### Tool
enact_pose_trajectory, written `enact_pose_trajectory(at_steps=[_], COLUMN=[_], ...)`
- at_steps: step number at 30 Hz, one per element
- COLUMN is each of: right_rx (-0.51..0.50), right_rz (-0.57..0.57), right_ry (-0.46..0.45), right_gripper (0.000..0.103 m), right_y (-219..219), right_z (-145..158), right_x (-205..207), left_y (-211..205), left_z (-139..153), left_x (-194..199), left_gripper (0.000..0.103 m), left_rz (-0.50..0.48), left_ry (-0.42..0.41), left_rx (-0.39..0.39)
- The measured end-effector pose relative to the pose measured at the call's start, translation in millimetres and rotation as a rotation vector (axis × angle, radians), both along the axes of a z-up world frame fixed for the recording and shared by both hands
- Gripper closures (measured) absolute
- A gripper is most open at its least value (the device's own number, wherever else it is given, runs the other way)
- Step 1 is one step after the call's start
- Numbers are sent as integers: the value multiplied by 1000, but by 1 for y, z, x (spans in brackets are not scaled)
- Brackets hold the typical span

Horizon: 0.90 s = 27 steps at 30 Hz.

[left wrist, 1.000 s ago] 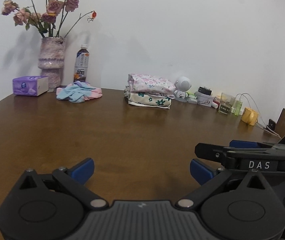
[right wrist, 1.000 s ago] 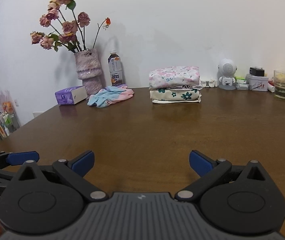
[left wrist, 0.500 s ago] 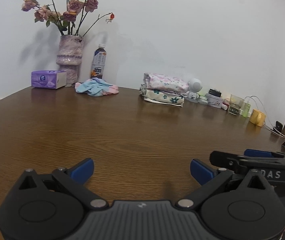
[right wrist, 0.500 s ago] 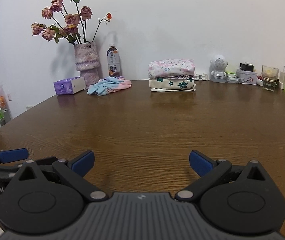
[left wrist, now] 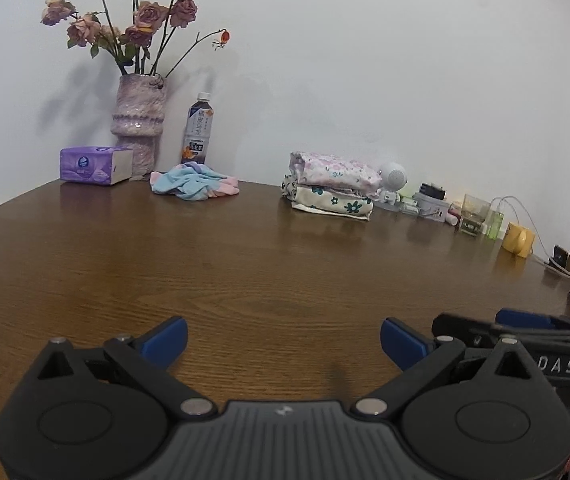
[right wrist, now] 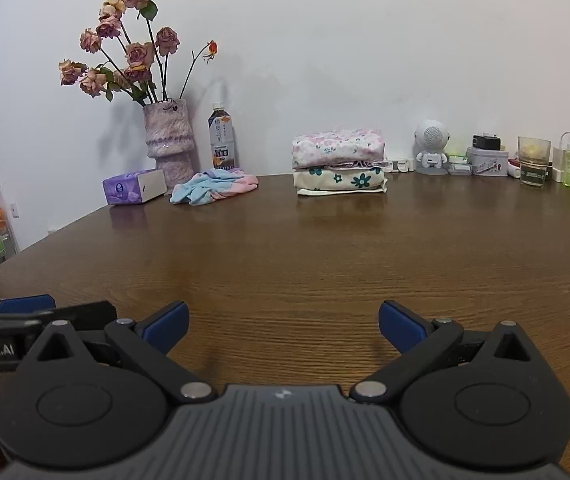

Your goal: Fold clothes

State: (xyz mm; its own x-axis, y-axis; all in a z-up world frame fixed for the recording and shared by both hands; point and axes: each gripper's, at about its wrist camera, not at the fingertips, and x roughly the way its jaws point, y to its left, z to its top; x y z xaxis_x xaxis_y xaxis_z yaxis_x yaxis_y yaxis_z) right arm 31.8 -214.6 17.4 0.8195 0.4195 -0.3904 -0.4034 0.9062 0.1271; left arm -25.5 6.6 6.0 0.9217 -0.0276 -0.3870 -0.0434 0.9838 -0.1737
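Note:
A crumpled blue and pink garment (left wrist: 195, 186) (right wrist: 215, 186) lies at the back of the brown table (left wrist: 245, 264) (right wrist: 325, 248), left of centre. Two folded floral garments (left wrist: 333, 186) (right wrist: 339, 162) are stacked to its right, near the wall. My left gripper (left wrist: 283, 338) hovers open over the table's near part, holding nothing. My right gripper (right wrist: 283, 322) is likewise open and holds nothing. Each gripper shows from the side at the edge of the other's view. Both are far from the clothes.
Along the wall stand a vase of dried roses (left wrist: 137, 136) (right wrist: 169, 140), a drink bottle (left wrist: 198, 130) (right wrist: 221, 142), a purple tissue box (left wrist: 95, 165) (right wrist: 135, 186), a white robot figure (right wrist: 431, 148), small boxes, a glass (right wrist: 533, 162) and a yellow mug (left wrist: 519, 240).
Both grippers have drawn back toward the near edge of the table, so the clothes and shelf items look farther away. Both stayed open.

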Motion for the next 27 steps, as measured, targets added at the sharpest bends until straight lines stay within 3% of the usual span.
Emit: enact_pose_trajectory(at_steps=[5, 27], right_rx=[7, -8], right_rz=[-14, -47], right_ry=[39, 29], right_gripper=[0, 0], right_y=[-1, 1], right_z=[-3, -5], right_x=[5, 0], left_y=[-2, -2], left_z=[-1, -4], left_x=[4, 8], left_gripper=[0, 0], left_rz=[-9, -63], left_ry=[7, 29], left_rx=[-7, -16])
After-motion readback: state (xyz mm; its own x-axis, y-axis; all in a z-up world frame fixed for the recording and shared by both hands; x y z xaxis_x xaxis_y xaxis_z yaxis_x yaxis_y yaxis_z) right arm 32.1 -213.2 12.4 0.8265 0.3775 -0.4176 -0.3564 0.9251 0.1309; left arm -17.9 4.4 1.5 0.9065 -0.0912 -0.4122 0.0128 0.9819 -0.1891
